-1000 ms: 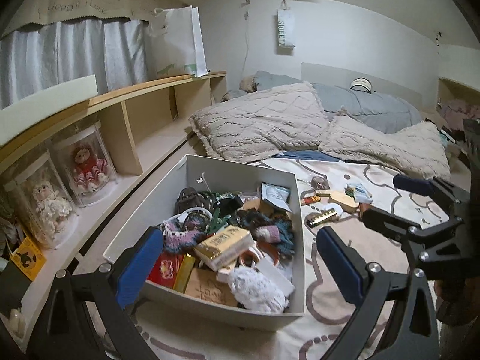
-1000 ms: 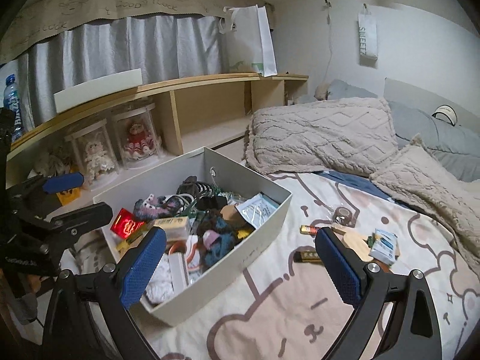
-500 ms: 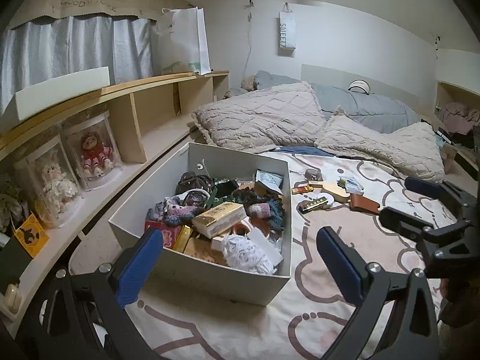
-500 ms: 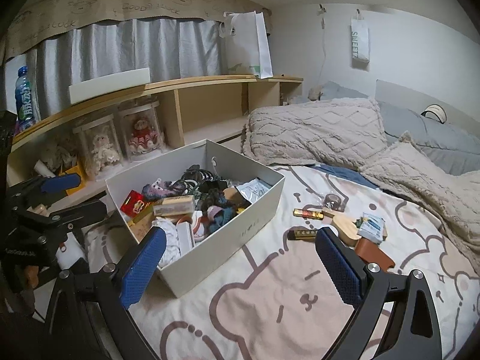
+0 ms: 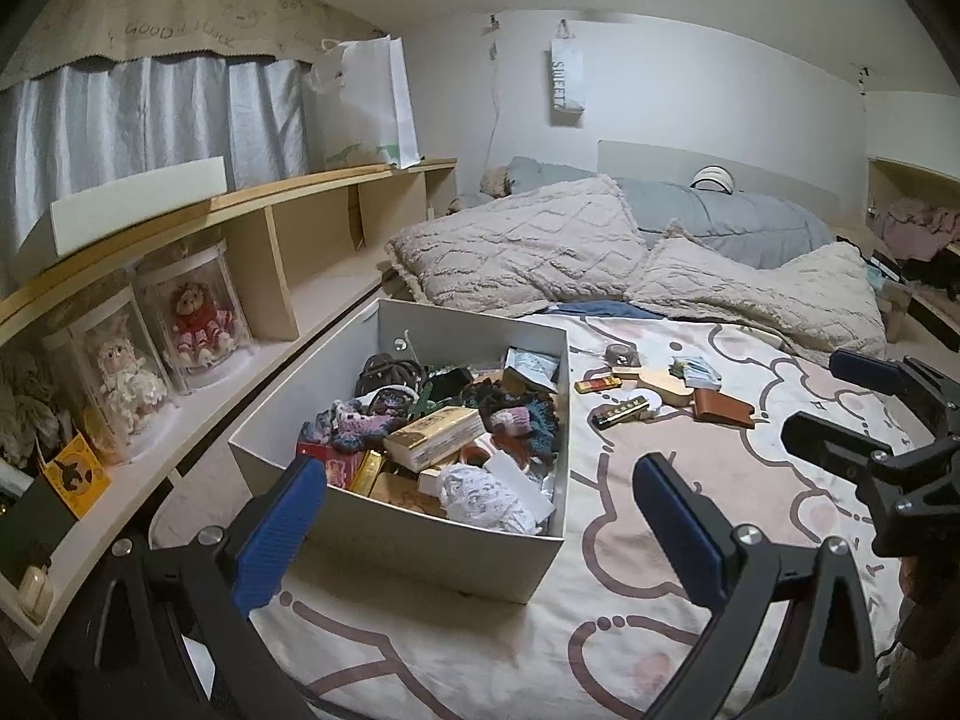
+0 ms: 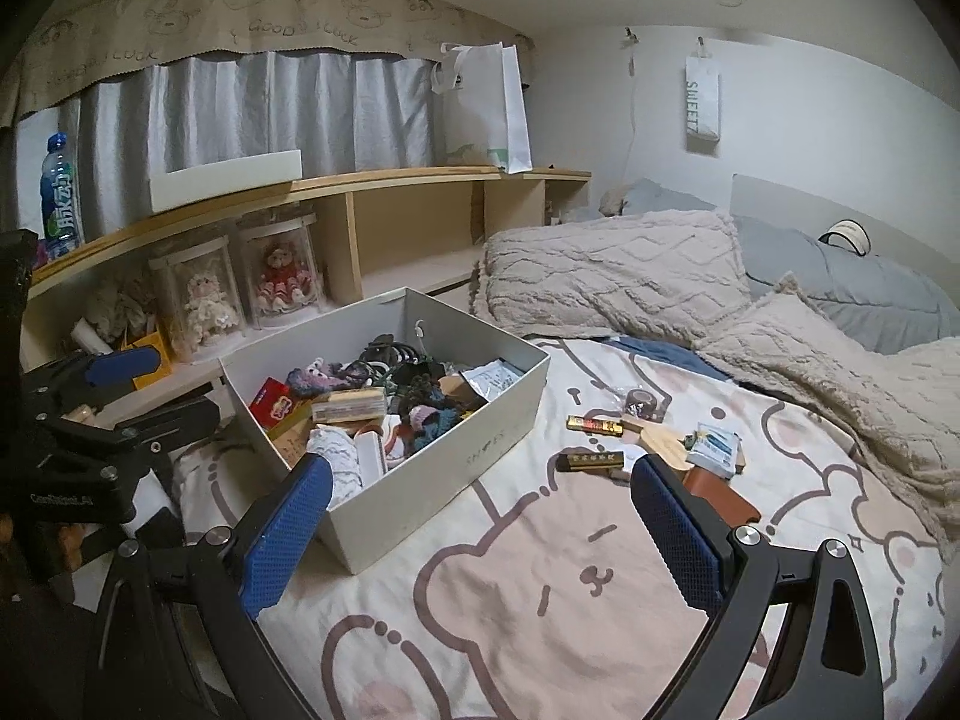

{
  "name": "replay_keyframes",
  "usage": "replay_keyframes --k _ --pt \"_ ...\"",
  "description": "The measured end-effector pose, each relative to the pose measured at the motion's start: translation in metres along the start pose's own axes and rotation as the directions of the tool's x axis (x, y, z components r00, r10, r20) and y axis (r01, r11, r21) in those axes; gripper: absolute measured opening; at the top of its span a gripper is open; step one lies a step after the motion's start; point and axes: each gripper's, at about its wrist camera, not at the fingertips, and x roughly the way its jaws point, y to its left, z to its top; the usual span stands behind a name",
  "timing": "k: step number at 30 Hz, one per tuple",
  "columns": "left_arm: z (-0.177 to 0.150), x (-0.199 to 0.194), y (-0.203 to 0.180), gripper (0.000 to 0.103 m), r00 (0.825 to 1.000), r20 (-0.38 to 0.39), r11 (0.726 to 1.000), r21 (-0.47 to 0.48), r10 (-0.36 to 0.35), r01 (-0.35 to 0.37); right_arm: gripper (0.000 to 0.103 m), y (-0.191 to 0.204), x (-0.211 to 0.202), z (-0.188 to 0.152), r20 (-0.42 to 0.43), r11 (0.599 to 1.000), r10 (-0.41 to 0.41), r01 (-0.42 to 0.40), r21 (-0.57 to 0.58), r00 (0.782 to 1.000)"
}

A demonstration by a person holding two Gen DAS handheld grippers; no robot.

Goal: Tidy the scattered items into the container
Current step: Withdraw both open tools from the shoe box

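Observation:
A white cardboard box [image 5: 414,531] [image 6: 420,492], heaped with small items, sits on the bear-print bedsheet. To its right lie loose items: two black-and-gold bars [image 6: 591,461] [image 5: 621,411], a tape roll [image 6: 645,402], a wooden piece [image 6: 657,441], a small packet [image 6: 714,447] and a brown wallet [image 5: 723,408] [image 6: 720,495]. My left gripper [image 5: 480,480] [image 6: 174,387] hangs open at the box's near left corner, holding nothing. My right gripper [image 6: 483,480] [image 5: 822,399] is open and empty over the sheet, near side of the loose items.
A wooden shelf [image 6: 384,180] runs along the left with two cased dolls [image 6: 279,279], a water bottle [image 6: 60,192] and a paper bag [image 6: 489,114]. Knitted pillows [image 5: 528,252] and a grey duvet [image 5: 732,216] lie beyond the loose items.
Both grippers have drawn back from the box, which now looks smaller and farther off. Their jaws stayed open and nothing on the bed moved.

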Motion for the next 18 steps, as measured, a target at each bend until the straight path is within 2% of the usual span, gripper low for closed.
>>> replay_keyframes --k 18 --pt "0.0009 -0.0004 -0.0066 0.103 1.000 -0.005 1.000 0.008 -0.018 0.018 0.100 -0.0077 -0.0037 -0.0029 0.008 1.000 0.000 0.000 0.025 1.000"
